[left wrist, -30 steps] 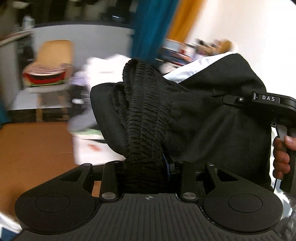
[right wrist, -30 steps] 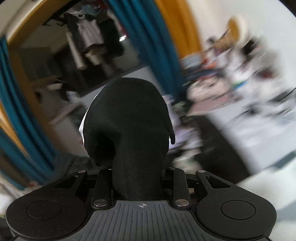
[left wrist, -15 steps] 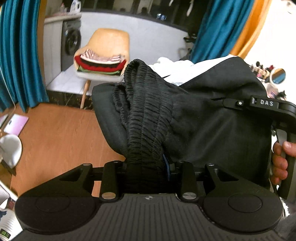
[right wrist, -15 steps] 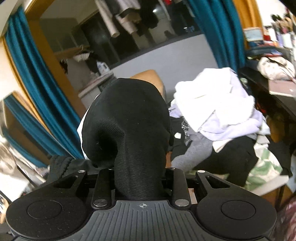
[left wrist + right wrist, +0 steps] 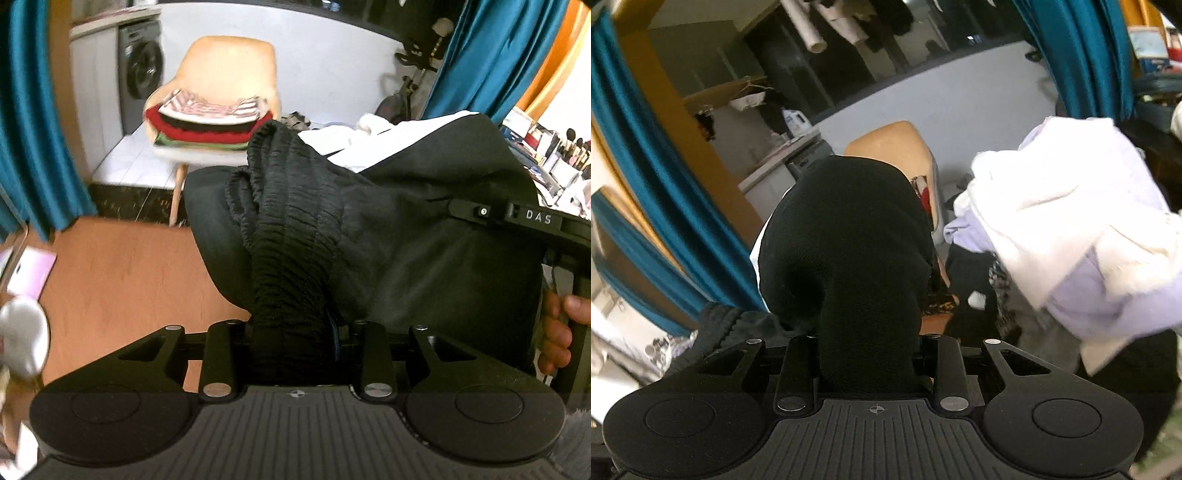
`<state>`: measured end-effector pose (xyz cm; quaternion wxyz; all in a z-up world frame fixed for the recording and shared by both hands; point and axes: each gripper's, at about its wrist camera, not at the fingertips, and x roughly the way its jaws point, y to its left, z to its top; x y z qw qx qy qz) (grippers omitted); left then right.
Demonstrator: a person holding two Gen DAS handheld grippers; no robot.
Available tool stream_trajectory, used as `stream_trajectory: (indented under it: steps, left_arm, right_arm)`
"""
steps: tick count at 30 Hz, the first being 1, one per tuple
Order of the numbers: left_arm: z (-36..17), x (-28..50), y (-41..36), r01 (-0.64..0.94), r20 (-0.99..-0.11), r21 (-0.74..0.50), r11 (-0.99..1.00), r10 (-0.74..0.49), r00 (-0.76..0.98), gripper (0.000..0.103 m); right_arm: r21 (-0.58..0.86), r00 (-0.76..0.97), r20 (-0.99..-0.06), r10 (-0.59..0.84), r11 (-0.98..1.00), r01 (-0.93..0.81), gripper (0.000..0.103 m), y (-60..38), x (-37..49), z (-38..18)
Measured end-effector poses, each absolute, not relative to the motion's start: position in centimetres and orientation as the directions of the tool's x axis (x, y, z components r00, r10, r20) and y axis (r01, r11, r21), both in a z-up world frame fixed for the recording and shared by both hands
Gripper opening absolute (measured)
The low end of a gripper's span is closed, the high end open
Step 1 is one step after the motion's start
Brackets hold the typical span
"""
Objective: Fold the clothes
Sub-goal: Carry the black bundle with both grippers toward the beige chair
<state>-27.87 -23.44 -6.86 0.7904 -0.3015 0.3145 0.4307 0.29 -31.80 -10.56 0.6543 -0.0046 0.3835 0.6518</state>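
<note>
A black garment with a ribbed elastic waistband and a white stripe hangs in the air between both grippers. My left gripper is shut on the bunched waistband. My right gripper is shut on another bunched black part of the same garment, which bulges up and hides its fingertips. The right gripper's body, marked DAS, shows at the right of the left wrist view with a hand on its handle.
A tan chair holds a stack of folded clothes. A pile of unfolded white and lilac clothes lies to the right. Teal curtains, a washing machine and orange wooden floor surround.
Both grippers have swung with the black garment, so the view has turned from the cluttered desk toward the chair and the clothes pile. The holds have not changed.
</note>
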Motion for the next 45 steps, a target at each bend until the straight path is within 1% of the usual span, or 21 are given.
stream_trajectory:
  steps: [4,14,20,24,27,30,37,40,43,45]
  left_arm:
    - [-6.9,-26.1,-17.6,-0.863,-0.743,-0.213,0.458,0.498,0.447,0.032]
    - [-10.7,-24.6,-2.4,-0.813,-0.731,-0.308,0.494,0.424,0.535,0.032]
    - [-11.4,-27.1,10.5,-0.780,-0.727,-0.315,0.540,0.391,0.565,0.032]
    - [-11.1,-29.1,19.1,-0.780,-0.752,-0.284,0.558,0.376,0.542,0.032]
    - [-11.2,-30.2,24.7,-0.765,-0.770,-0.274,0.582,0.344,0.538,0.032]
    - [-11.5,-31.0,28.8,-0.755,-0.775,-0.262,0.600,0.335,0.536,0.032]
    - [-12.5,-32.0,34.5,-0.770,-0.788,-0.290,0.569,0.314,0.529,0.032]
    - [-13.2,-32.3,37.4,-0.785,-0.797,-0.275,0.556,0.325,0.509,0.032]
    - [-14.1,-31.7,41.1,-0.808,-0.814,-0.244,0.536,0.340,0.471,0.032]
    - [-14.6,-31.1,44.1,-0.821,-0.816,-0.230,0.522,0.355,0.455,0.032]
  right_arm:
    - [0.505,-0.129,-0.491,0.862,0.161,-0.848,0.025,-26.2,3.1,-10.3]
    - [0.423,-0.043,-0.534,0.844,0.222,-0.879,0.025,-12.6,5.2,-10.3]
    - [0.404,0.004,-0.553,0.833,0.272,-0.873,0.025,-0.1,1.9,-10.7]
    - [0.448,-0.010,-0.576,0.818,0.305,-0.840,0.025,9.2,-1.1,-11.4]
    - [0.437,0.003,-0.591,0.807,0.323,-0.840,0.025,15.5,-3.5,-11.6]
    - [0.444,0.016,-0.597,0.802,0.347,-0.826,0.025,19.5,-5.5,-12.0]
    - [0.471,0.003,-0.621,0.784,0.376,-0.798,0.025,25.8,-7.6,-13.4]
    - [0.491,-0.025,-0.636,0.772,0.379,-0.784,0.025,28.9,-7.5,-14.7]
    - [0.558,-0.077,-0.651,0.755,0.407,-0.723,0.025,33.2,-6.9,-16.3]
    - [0.558,-0.088,-0.660,0.746,0.409,-0.722,0.025,36.4,-6.5,-17.2]
